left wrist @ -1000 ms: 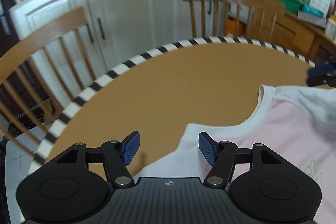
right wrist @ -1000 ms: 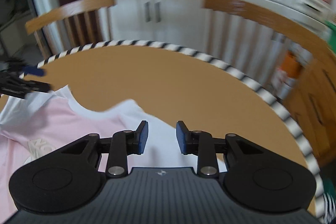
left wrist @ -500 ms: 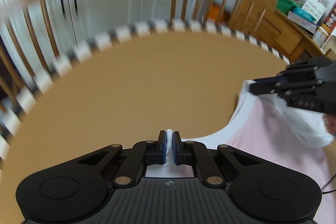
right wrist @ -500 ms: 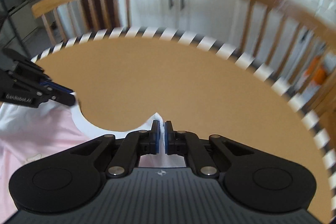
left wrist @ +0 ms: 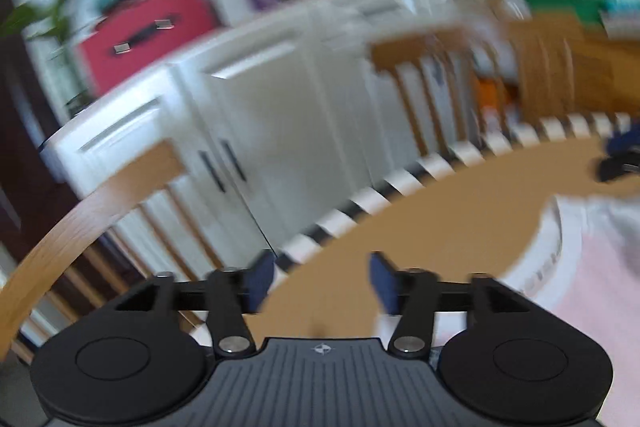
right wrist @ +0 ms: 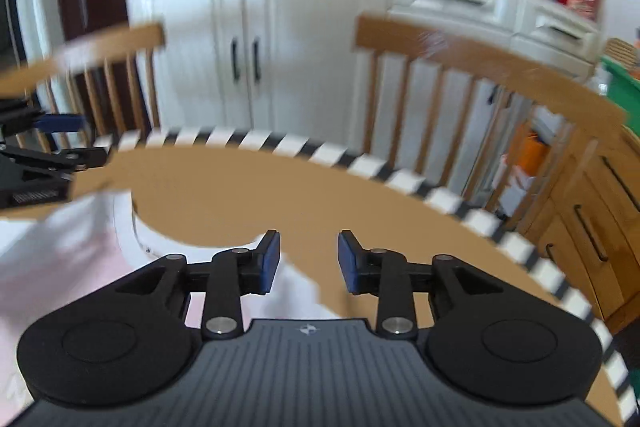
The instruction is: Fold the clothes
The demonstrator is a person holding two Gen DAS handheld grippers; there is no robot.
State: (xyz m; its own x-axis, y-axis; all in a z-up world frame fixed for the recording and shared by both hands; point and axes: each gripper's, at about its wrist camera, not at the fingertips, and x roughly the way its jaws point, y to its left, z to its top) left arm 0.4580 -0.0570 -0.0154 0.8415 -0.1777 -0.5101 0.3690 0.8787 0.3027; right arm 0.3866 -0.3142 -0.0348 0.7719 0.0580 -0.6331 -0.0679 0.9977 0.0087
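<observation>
With both jaws parted and nothing between them, my left hand-held gripper (left wrist: 316,281) and right hand-held gripper (right wrist: 308,261) hang above the pink-and-white shirt (right wrist: 60,267), which lies spread on the round worktop (right wrist: 320,195) with its striped rim, neckline toward the far side. Wooden chairs (right wrist: 460,67) and white cupboards (right wrist: 260,39) stand beyond.

Each view is taken from low behind its own gripper, close above the round table (left wrist: 420,227), facing the white cabinets (right wrist: 256,39) ahead, and table, chairs and cabinets are shared.
</observation>
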